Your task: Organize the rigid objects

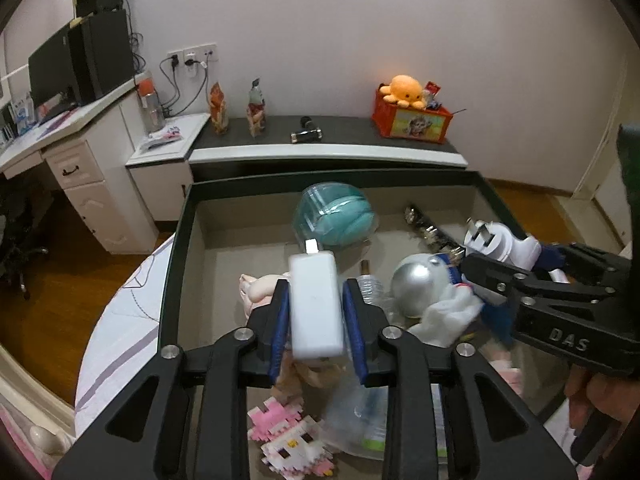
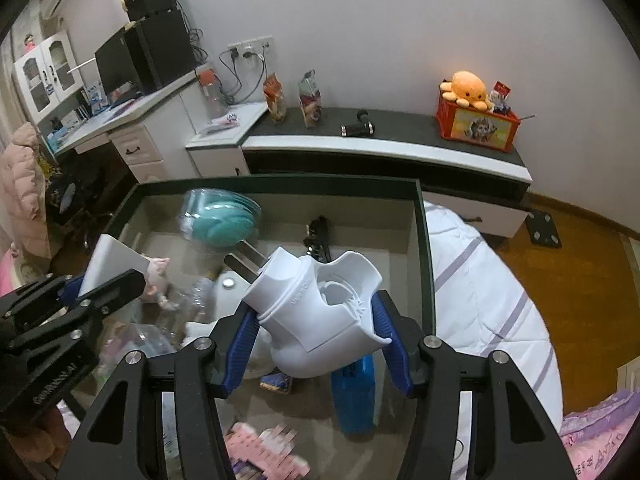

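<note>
Both claws are over the dark-rimmed box (image 1: 180, 240), already loaded. The left gripper (image 1: 316, 312) has its blue pads just off the sides of a white power bank (image 1: 316, 304), barely clamped if at all. The right gripper (image 2: 316, 336) is clamped on a white plug-in gadget (image 2: 316, 304). I'd lower both well inside the rim before releasing. Bare floor toward the box's back wall, between the teal case (image 1: 336, 216) and the silver ball (image 1: 416, 280), looks like the only free room, and the two claws sit close, so go one at a time

Two grippers (image 1: 316, 312) (image 2: 316, 336), two white chargers (image 1: 316, 304) (image 2: 320, 304), one bin (image 1: 176, 248).
</note>
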`<state>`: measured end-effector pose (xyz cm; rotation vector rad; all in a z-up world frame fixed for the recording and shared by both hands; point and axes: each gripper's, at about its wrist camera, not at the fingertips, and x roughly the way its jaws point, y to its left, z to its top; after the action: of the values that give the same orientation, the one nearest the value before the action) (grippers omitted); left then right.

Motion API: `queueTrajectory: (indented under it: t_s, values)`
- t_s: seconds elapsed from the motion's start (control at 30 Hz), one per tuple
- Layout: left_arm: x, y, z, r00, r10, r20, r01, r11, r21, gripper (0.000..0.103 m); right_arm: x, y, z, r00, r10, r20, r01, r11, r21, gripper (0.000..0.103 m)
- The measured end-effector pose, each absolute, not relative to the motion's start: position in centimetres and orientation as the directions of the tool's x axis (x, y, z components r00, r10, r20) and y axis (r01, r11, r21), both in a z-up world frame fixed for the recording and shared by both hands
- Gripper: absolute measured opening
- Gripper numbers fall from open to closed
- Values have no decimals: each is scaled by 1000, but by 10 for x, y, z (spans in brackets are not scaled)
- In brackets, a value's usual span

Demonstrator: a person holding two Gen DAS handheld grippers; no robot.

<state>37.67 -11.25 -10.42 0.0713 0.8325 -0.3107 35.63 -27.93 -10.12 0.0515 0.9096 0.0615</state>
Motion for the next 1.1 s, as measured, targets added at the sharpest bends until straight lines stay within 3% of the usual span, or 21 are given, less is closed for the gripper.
queueTrajectory:
  t_s: [0.03, 0.07, 0.1, 0.17, 0.33, 0.43, 0.7, 1.1]
  values:
    - [376, -113, -104, 633, -247, -733, 304, 951, -58, 41, 356, -280, -101, 615, 76, -785, -29, 997, 74, 72]
    - [375, -114, -103, 637, -250, -729, 309, 950, -55, 60, 355, -280, -100, 620, 76, -781, -27, 997, 76, 80]
    - [372, -115, -100, 647, -249, -720, 312, 949, -48, 83, 354, -280, -98, 627, 82, -775, -31, 996, 80, 82]
    - [362, -114, -92, 699, -214, -682, 284, 959, -9, 103, 353, -277, -95, 631, 61, -773, -29, 998, 56, 84]
    - [343, -102, -74, 733, -207, -647, 260, 966, -15, 103, 342, -278, -87, 646, 79, -759, -4, 995, 101, 103]
    - [328, -93, -63, 755, -149, -638, 208, 978, 18, 103, 326, -277, -72, 678, 90, -730, 9, 991, 131, 103]
    - [269, -67, -33, 783, -142, -606, 171, 985, -9, 103, 266, -260, -32, 749, 83, -658, 18, 989, 145, 103]
    - [141, -25, 5, 844, -86, -529, 112, 994, 16, 103, 108, -233, 11, 866, 51, -498, 28, 988, 150, 103]
